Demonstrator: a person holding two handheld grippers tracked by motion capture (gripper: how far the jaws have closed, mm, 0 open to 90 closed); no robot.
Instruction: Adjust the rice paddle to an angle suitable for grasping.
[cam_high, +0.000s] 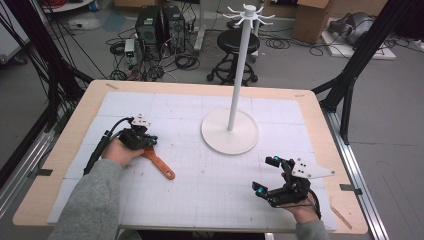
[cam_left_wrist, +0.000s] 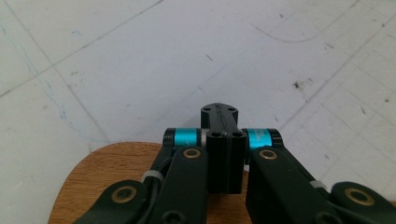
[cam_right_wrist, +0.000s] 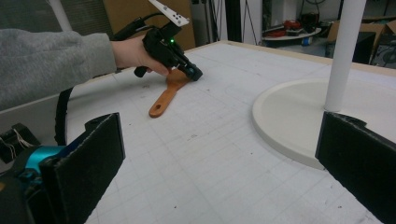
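A: Was the wooden spatula (cam_high: 159, 161) already hung on the white stand (cam_high: 231, 131)?

B: Not yet. It lay flat on the tabletop (cam_high: 200, 190). The left gripper (cam_high: 148, 141) fingers were together over its blade; whether they pinched it, I could not tell. The right gripper (cam_high: 266, 175) fingers stood apart.

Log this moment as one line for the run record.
left gripper: shut, above wooden spatula blade | right gripper: open, empty | spatula: flat on mat | white stand: upright, untouched
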